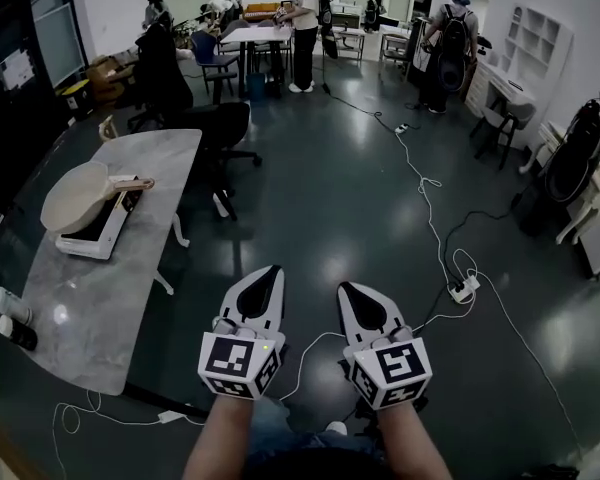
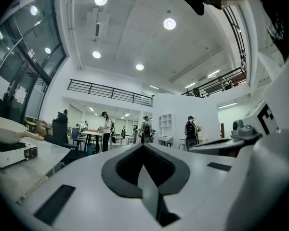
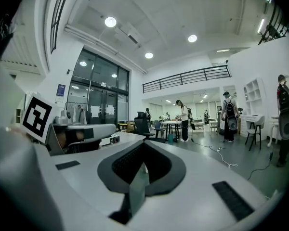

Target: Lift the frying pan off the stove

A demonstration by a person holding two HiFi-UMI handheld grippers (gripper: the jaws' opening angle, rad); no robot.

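The table [image 1: 130, 268] holds the frying pan [image 1: 75, 196], far from left tool [image 1: 270, 272].

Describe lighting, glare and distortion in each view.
Head view: dim overall, pale reflections on the glossy floor, frying pan readable. Left gripper view: heavy fisheye bending, black corners, blown-out ceiling lamps. Right gripper view: same fisheye curve, brighter, evenly lit.

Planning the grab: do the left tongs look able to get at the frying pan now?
Probably not yet: the left tongs hang shut over floor, well short of the frying pan; nothing stands between.
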